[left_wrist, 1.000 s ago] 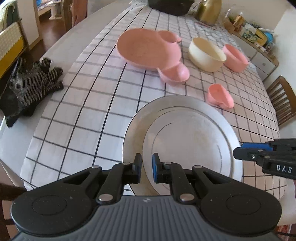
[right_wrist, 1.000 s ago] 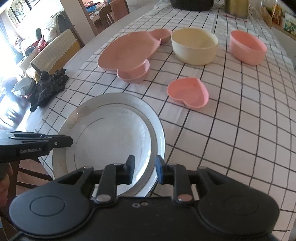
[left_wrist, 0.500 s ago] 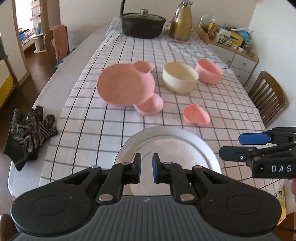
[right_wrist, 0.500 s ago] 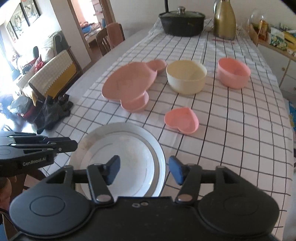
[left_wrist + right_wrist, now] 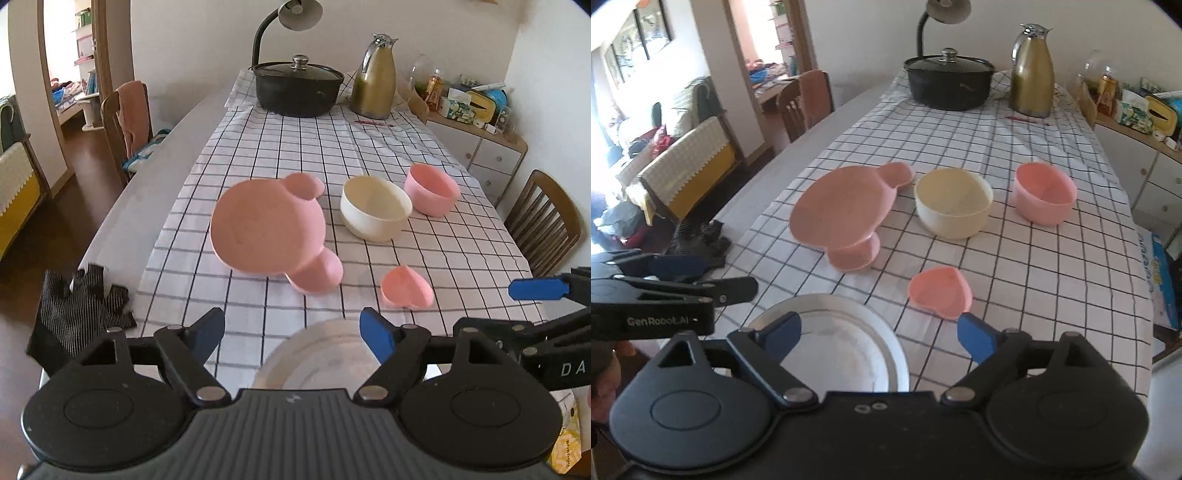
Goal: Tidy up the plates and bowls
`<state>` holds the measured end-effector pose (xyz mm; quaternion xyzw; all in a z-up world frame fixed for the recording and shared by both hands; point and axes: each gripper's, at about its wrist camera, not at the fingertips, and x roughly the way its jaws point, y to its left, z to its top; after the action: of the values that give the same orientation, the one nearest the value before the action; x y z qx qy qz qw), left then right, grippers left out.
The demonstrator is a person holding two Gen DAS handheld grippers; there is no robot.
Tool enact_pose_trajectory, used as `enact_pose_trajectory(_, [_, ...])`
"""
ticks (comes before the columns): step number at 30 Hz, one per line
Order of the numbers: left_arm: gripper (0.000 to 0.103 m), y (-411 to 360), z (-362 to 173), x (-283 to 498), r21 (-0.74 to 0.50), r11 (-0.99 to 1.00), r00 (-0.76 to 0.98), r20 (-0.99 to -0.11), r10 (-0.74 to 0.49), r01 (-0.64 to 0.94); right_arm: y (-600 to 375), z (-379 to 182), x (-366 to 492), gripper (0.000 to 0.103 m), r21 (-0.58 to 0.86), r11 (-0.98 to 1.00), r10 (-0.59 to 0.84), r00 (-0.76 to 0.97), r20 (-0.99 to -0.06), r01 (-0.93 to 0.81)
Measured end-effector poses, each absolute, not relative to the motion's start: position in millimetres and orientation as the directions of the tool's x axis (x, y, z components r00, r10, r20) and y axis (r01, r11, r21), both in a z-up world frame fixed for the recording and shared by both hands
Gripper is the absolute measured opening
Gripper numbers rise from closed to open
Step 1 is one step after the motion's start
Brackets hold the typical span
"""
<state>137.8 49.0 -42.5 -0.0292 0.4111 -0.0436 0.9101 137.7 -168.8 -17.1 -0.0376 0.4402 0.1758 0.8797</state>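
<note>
A large white plate (image 5: 846,350) (image 5: 317,354) lies at the near edge of the checked tablecloth, just in front of both grippers. My left gripper (image 5: 293,334) is open and empty above its near rim. My right gripper (image 5: 879,334) is open and empty too. A pink bear-shaped plate (image 5: 267,225) (image 5: 842,205) rests tilted on a small pink bowl (image 5: 317,275) (image 5: 855,254). A small pink heart dish (image 5: 406,288) (image 5: 940,291), a cream bowl (image 5: 375,212) (image 5: 953,201) and a pink bowl (image 5: 432,188) (image 5: 1043,192) stand beyond.
A black lidded pot (image 5: 297,88), a gold jug (image 5: 373,79) and a lamp stand at the table's far end. Black gloves (image 5: 79,314) lie at the left edge. Wooden chairs (image 5: 543,225) stand on both sides and a cabinet (image 5: 1137,147) at the right.
Both grippers have opened wide and pulled back and up from the white plate, which stays on the table. The view now takes in the whole table.
</note>
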Motion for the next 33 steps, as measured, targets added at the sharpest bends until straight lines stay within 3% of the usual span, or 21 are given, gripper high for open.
enact_pose_trajectory(17, [0.08, 77.4, -57.4, 245.2, -0.046, 0.993, 0.652, -0.758, 0.035, -0.107, -129.7, -34.8, 214.1, 0.101, -0.052, 0.945, 0.164, 0.605, -0.779, -0.322])
enact_pose_trajectory(26, [0.08, 92.8, -84.8, 296.0, -0.05, 0.986, 0.618, -0.783, 0.061, -0.161, -116.1, -60.6, 264.5, 0.1, 0.085, 0.925, 0.294, 0.556, -0.777, -0.371])
enact_pose_trajectory(33, [0.08, 101.6, -111.5, 328.6, -0.054, 0.982, 0.576, -0.815, 0.062, -0.182, -106.0, -84.1, 296.9, 0.086, 0.189, 0.911, 0.357, 0.47, -0.807, -0.367])
